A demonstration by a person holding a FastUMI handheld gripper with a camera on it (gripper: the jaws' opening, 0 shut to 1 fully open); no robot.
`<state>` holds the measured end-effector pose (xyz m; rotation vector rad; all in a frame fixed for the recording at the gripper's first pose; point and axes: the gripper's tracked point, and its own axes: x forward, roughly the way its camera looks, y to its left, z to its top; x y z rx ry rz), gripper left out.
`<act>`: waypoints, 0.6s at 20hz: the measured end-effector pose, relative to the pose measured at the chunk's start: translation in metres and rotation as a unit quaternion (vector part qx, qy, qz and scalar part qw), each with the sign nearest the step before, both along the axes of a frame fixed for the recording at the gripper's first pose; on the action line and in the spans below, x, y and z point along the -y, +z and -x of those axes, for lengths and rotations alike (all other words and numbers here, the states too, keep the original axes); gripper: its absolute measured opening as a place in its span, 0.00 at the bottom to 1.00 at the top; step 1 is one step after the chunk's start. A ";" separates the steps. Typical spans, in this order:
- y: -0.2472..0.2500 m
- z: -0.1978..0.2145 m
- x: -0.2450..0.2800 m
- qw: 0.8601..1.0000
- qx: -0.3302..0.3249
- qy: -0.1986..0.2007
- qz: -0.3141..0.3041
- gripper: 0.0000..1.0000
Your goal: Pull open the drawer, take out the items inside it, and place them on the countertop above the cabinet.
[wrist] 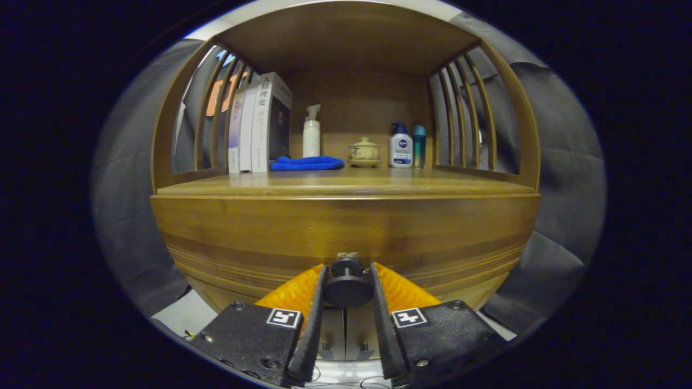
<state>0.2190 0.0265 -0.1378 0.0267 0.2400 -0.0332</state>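
A wooden cabinet stands straight ahead, with its drawer front (346,227) closed flush under the countertop (346,186). A dark round knob (347,283) sticks out of the drawer front, and my gripper (347,270) is shut on it, one finger pressing each side. The inside of the drawer is hidden.
On the countertop stand several upright books (259,127), a folded blue cloth (306,162), a white spray bottle (311,135), a small lidded ceramic cup (364,151), a white lotion bottle (400,147) and a teal bottle (419,141). Slatted wooden sides (465,119) and a shelf roof enclose it.
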 end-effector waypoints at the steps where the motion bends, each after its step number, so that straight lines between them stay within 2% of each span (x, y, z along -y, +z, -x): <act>1: -0.001 0.000 -0.001 1.000 0.000 -0.001 -0.005 0.48; 7: -0.001 0.000 -0.001 1.000 -0.007 0.010 0.009 0.38; 12: -0.002 0.009 0.000 1.000 -0.014 0.011 0.018 0.36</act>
